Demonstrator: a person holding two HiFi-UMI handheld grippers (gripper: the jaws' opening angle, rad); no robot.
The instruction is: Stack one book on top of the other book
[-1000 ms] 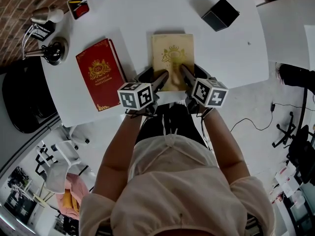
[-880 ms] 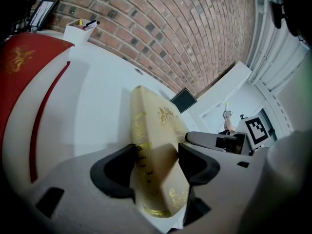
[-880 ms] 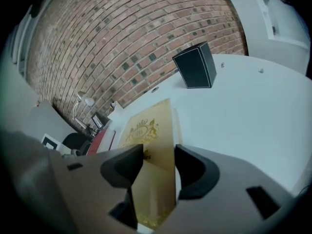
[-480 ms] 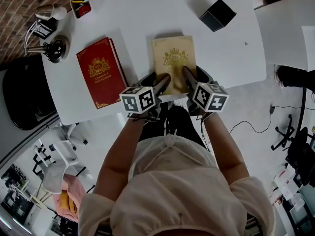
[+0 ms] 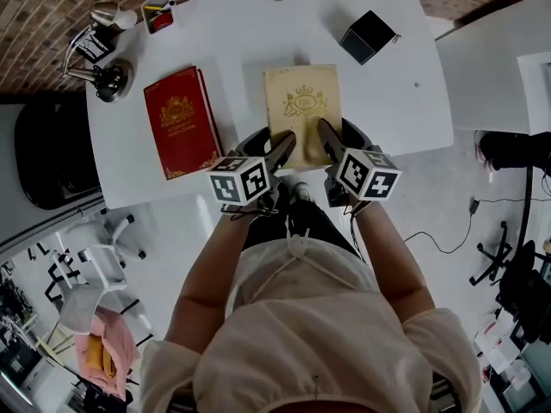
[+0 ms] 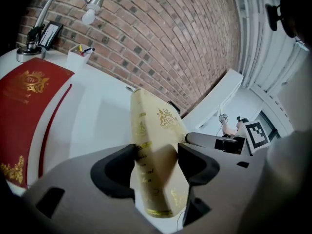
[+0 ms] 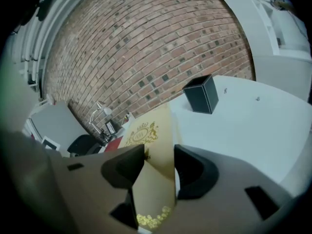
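Cream book (image 5: pixel 300 101) with the gold crest, middle of the surface (image 5: pixel 250 24), long side running from near edge to far edge, near end right at the near edge. Grabbed at that near end by both tools at once. Left tool (image 5: pixel 281 147) on the near-left corner, jaws spread about a book's thickness and clamped on the spine side; same book (image 6: pixel 155 145) filling the gap of that tool (image 6: pixel 155 162) in the left gripper view, gold lettering on the spine showing, near end looking tipped up a bit. Can't tell if the far end is touching the surface. Right tool (image 5: pixel 325 138) on the near-right corner, same deal: jaws closed onto the book (image 7: pixel 151 150) in the right gripper view, nothing else in that tool (image 7: pixel 158 167).

Red book (image 5: pixel 181 120) lying flat toward the left edge, apart from the cream one, cover up, slightly skewed. Black box (image 5: pixel 366 36) out near the far-right corner. Desk lamp (image 5: pixel 102 50) and a pen cup (image 5: pixel 158 13) tucked in the far-left corner. Brick wall (image 5: pixel 52 7) behind all that.
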